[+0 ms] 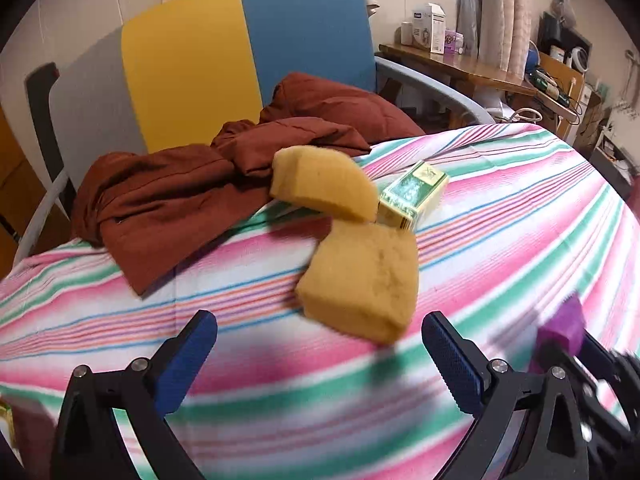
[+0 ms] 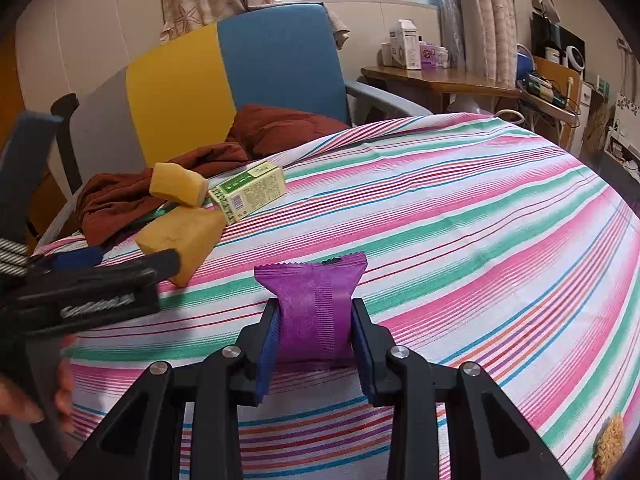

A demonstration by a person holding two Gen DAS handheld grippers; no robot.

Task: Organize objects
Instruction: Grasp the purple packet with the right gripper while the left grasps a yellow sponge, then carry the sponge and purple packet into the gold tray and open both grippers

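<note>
Purple packet (image 2: 316,308) clamped in right gripper (image 2: 316,334); left gripper (image 1: 320,360) open near 2 sponges (image 1: 360,280), probably grabs next.

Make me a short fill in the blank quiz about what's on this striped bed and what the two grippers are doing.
1. The right gripper is shut on a ____ packet.
2. The left gripper has its jaws ____, holding nothing.
3. Two yellow sponges lie beside a green ____.
4. The crumpled cloth is ____ in colour.

Missing words: purple; open; box; brown
</note>
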